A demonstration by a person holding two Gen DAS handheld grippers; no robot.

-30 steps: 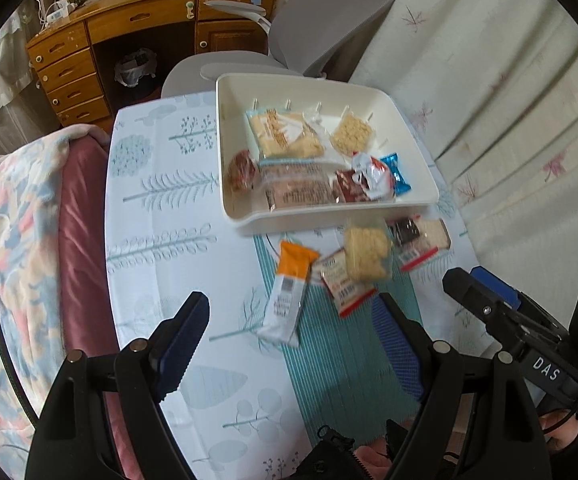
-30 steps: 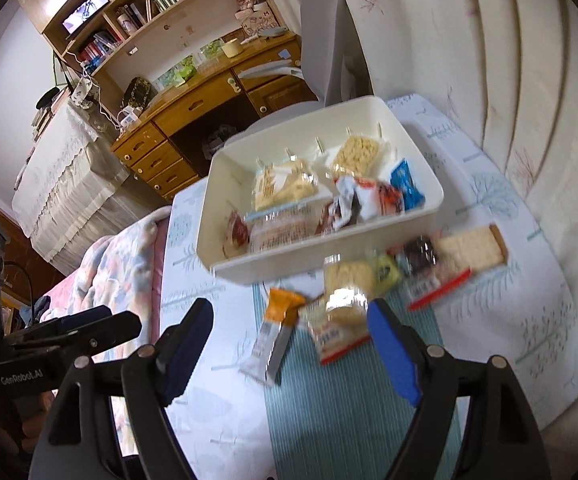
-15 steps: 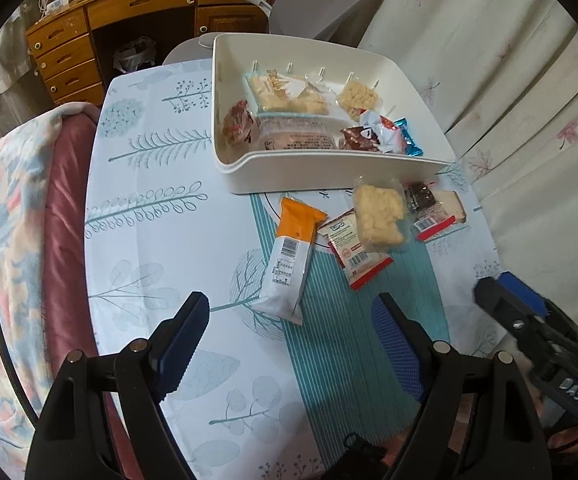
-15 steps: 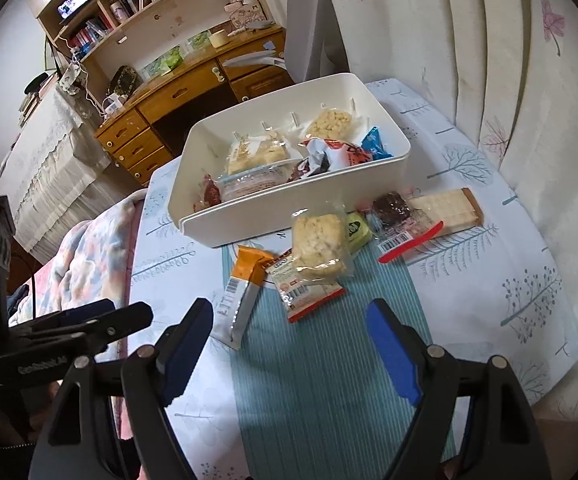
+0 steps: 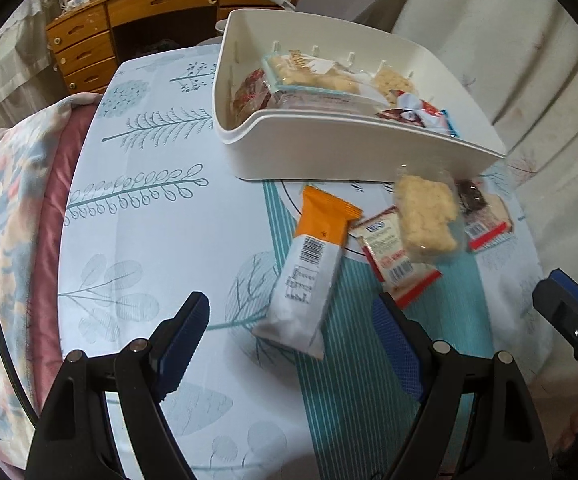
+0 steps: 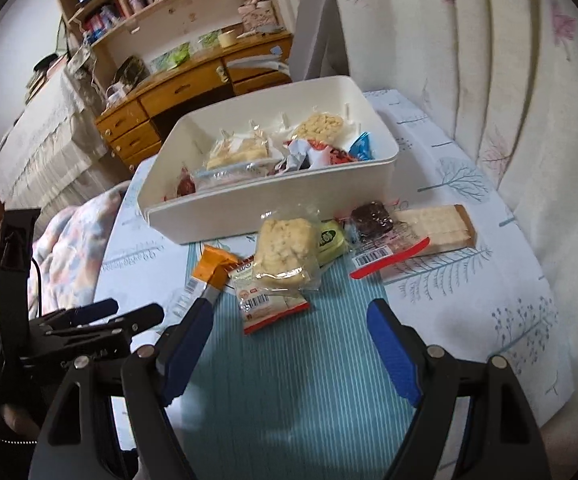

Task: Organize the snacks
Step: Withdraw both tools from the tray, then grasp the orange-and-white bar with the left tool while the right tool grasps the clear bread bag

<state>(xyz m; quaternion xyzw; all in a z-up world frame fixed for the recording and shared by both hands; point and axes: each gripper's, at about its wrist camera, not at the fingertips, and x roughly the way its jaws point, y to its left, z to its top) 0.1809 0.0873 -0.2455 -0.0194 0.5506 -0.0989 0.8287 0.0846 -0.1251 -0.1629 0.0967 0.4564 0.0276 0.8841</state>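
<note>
The left gripper (image 5: 289,330) is spread wide, just before the orange-and-white bar (image 5: 312,270) on the table, so picking it up seems the step in hand. The white bin (image 5: 353,156) stands behind. The right gripper (image 6: 289,330) is also spread, empty, near the crumbly snack (image 6: 285,248). Next the left one must descend and close across the bar.

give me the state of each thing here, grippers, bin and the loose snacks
left gripper: open, empty
right gripper: open, empty
bin: upright, part filled with snacks
orange bar: flat on table, outside bin
rice cake: sealed, lying on red-edged packet
brownie: wrapped, on table by bin
cracker pack: flat on table, outside bin
</note>
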